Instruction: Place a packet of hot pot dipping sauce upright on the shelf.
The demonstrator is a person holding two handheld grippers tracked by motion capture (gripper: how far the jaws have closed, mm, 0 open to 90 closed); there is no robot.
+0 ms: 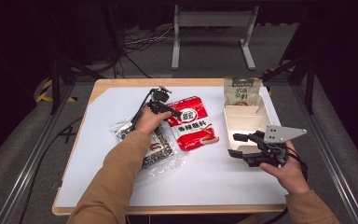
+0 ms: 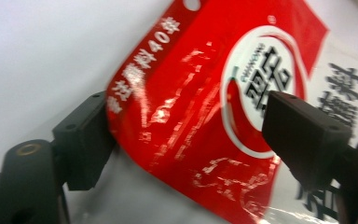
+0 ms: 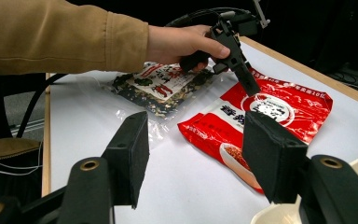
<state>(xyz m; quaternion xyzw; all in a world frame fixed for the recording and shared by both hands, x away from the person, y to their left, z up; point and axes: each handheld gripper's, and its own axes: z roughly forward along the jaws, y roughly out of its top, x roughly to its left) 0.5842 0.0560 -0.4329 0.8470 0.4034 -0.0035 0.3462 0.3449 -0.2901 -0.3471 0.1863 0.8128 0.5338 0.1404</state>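
Observation:
A red seasoning packet (image 1: 193,125) lies flat on the white table cover, left of a white compartment tray (image 1: 247,122). My left gripper (image 1: 173,112) points down at the packet's upper left corner. In the left gripper view its jaws (image 2: 191,140) stand wide apart, one at the edge of the red packet (image 2: 205,102), the other over its printed face, not pinching it. My right gripper (image 1: 238,145) hovers open at the tray's near left corner, with nothing between its jaws (image 3: 196,158). Beyond them, the right gripper view shows the red packet (image 3: 270,112) and the left gripper (image 3: 242,77).
A clear bag of dark dried food (image 1: 158,148) lies under the left forearm, beside the red packet. A green pouch (image 1: 242,91) leans at the tray's far end. The table's wooden edge (image 1: 168,209) runs along the front.

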